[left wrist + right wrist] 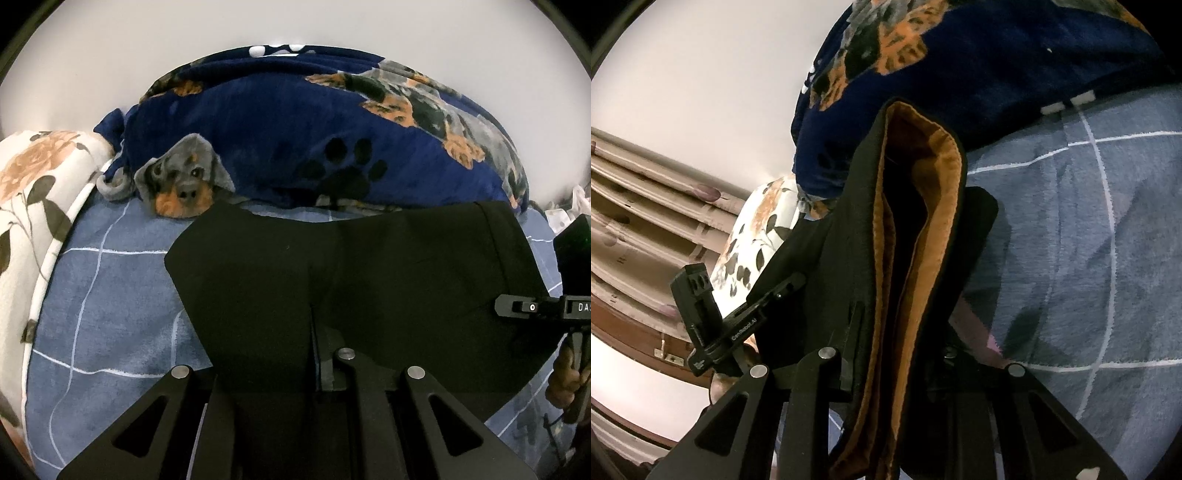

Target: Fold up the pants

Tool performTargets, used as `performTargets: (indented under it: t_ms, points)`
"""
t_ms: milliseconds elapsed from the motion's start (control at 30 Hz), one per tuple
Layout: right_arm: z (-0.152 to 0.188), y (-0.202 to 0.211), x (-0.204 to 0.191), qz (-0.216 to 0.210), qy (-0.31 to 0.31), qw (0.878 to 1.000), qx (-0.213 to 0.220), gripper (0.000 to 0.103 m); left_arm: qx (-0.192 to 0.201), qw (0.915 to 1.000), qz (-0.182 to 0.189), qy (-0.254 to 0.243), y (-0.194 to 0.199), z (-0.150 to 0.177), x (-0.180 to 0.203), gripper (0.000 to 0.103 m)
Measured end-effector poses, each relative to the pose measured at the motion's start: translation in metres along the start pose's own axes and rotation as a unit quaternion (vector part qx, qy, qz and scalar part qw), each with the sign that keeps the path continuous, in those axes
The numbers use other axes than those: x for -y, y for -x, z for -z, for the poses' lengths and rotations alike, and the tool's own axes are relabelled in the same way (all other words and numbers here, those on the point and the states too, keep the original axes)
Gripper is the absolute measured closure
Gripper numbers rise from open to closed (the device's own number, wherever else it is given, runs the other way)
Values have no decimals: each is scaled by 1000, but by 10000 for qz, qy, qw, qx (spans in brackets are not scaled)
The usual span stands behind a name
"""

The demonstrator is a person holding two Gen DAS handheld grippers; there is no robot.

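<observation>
"DA" shows on one hand-held gripper (576, 308), "CenRobot.AI" on another (746, 328).

Left gripper (314, 354), low and level, is clamped tight on black cloth; right gripper (897, 354), tilted upward, pinches folded fabric between its fingers.

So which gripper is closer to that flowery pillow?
Left. The left gripper grips the pants toward the floral pillow; the right gripper grips them farther away, beyond the left one.
</observation>
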State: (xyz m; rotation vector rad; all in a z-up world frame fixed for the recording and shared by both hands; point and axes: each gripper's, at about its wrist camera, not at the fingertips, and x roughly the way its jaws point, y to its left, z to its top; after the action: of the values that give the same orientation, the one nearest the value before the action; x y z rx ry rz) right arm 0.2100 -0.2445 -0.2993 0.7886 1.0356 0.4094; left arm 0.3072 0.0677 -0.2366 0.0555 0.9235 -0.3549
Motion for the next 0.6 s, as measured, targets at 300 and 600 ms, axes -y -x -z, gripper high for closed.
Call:
performTargets:
  t_ms: [300,600]
  points:
    - [4,-6,-4,363,161,9992,86,83,47,9999,-13,109,-7,5,-5,88]
    - [6,-9,-3,633,294,9973,245,81,97,9998,-109,151,-10,10,-8,78]
